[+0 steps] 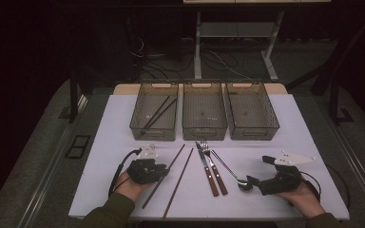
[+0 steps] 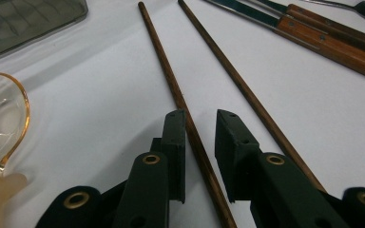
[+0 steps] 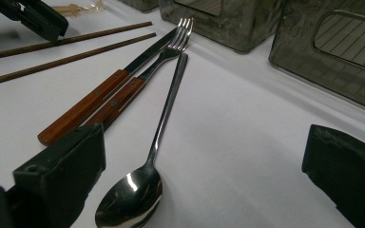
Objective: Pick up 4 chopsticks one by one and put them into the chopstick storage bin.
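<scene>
The person's left hand (image 1: 126, 186) comes in from the bottom edge of the high view, palm down around the left gripper (image 2: 200, 142), which points forward and to the right across the white table (image 1: 266, 199) and lies low over it. Its jaws are drawn close together with the nearer chopstick (image 2: 180, 102) between them; the left pad lies against the stick, while a small gap shows at the right pad, so a firm pinch cannot be told. The second chopstick (image 2: 237, 85) lies just beside it, outside the jaws. The right hand (image 1: 304, 197) rests on the table holding the right gripper (image 3: 204, 161) level, pointing left, jaws spread wide around the bowl of a spoon (image 3: 138, 194) without touching it.
</scene>
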A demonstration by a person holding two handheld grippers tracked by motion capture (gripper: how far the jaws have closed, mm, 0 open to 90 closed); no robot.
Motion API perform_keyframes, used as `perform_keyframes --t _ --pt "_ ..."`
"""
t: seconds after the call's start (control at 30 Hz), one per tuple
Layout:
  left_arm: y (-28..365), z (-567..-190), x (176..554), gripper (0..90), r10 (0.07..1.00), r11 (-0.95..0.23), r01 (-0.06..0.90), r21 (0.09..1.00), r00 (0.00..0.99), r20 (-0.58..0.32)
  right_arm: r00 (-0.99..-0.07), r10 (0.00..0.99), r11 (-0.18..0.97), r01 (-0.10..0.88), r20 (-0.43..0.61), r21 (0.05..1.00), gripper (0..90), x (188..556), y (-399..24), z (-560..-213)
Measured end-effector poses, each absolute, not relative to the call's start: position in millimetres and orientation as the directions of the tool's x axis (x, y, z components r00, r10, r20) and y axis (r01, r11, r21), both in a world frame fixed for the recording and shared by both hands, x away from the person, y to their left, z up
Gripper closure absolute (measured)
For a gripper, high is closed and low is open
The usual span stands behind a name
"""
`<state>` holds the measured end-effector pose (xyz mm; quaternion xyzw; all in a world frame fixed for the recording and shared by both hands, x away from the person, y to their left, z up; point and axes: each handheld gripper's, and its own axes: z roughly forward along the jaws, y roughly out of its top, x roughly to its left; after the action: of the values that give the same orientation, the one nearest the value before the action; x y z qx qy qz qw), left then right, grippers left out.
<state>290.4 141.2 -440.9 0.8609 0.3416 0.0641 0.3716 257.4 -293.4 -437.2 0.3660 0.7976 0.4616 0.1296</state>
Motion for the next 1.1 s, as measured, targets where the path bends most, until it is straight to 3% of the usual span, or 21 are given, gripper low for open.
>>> perform_keyframes --t 0.93,1.1 --pt "133.8 -440.6 291.1 81.9 0.640 -0.568 0.506 0.649 0.768 -0.039 -0.700 0.702 0.307 0.462 0.130 0.832 0.8 257.2 -293.6 -437.1" --pt "137.2 -438.6 291.1 82.9 0.666 -0.592 0.503 0.630 0.745 0.031 -0.699 0.703 0.306 0.462 0.130 0.832 0.8 257.0 -293.7 -436.9"
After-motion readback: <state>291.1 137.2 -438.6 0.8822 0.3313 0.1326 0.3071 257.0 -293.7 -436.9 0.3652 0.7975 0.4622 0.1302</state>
